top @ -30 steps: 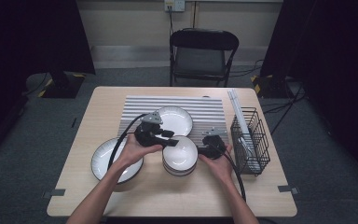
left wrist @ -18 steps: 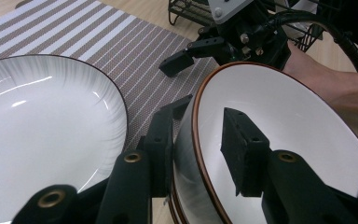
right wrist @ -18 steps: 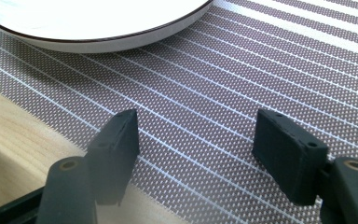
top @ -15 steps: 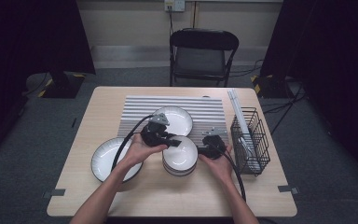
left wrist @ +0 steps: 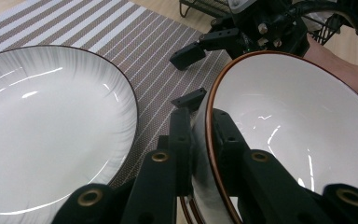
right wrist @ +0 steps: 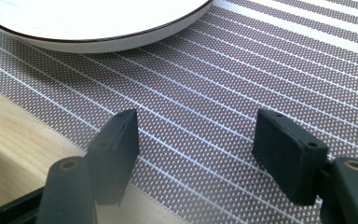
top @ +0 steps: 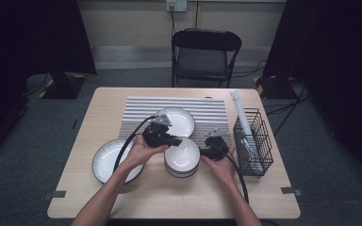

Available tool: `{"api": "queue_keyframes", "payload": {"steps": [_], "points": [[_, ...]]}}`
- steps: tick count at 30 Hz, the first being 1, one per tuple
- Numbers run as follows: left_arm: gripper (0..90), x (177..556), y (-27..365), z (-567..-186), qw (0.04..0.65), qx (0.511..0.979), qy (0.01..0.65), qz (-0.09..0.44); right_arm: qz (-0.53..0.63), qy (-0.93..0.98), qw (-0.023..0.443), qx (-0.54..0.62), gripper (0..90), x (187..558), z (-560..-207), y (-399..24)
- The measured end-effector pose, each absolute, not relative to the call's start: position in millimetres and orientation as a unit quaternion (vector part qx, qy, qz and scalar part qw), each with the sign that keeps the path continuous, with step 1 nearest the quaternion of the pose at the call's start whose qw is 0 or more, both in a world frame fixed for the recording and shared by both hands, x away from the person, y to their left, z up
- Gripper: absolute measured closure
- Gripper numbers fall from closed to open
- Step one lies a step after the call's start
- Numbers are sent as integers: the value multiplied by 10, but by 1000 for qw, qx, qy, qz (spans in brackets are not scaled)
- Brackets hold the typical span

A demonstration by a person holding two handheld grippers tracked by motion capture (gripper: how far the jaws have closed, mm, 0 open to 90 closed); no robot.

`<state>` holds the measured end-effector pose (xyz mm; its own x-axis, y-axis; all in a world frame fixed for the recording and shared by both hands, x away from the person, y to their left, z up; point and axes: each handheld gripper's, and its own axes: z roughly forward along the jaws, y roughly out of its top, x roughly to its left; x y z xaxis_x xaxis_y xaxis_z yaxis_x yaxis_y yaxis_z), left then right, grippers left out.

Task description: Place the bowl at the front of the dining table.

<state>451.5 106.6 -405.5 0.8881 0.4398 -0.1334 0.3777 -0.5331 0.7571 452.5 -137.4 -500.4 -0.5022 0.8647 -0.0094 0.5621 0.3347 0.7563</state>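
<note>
With the left gripper [left wrist: 200,140] having just closed onto the top bowl [top: 182,153] rim, near-centre on the stack, we lift straight up slowly so the lower bowls stay put. Right gripper [right wrist: 196,135] sits spread, empty, over the striped mat [right wrist: 223,74].

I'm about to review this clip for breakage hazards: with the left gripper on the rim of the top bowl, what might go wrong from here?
1. The left gripper, whose jaws have just been closing, pinches only the thin rim of the top bowl; lifted from one edge, the bowl may tilt and slip.
2. That bowl sits on a stack; the bowl beneath might drag or rattle.
3. The right gripper waits open, close beside the stack, and the plate lies just behind, so a swinging bowl might knock either.
</note>
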Motion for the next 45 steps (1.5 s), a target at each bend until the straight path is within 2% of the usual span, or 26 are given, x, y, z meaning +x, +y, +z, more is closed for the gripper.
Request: {"api": "queue_keyframes", "payload": {"steps": [45], "points": [[801, 4477, 1231, -3976, 469, 846, 249, 46, 359, 789, 210, 453, 310, 4525, -5003, -1376]]}}
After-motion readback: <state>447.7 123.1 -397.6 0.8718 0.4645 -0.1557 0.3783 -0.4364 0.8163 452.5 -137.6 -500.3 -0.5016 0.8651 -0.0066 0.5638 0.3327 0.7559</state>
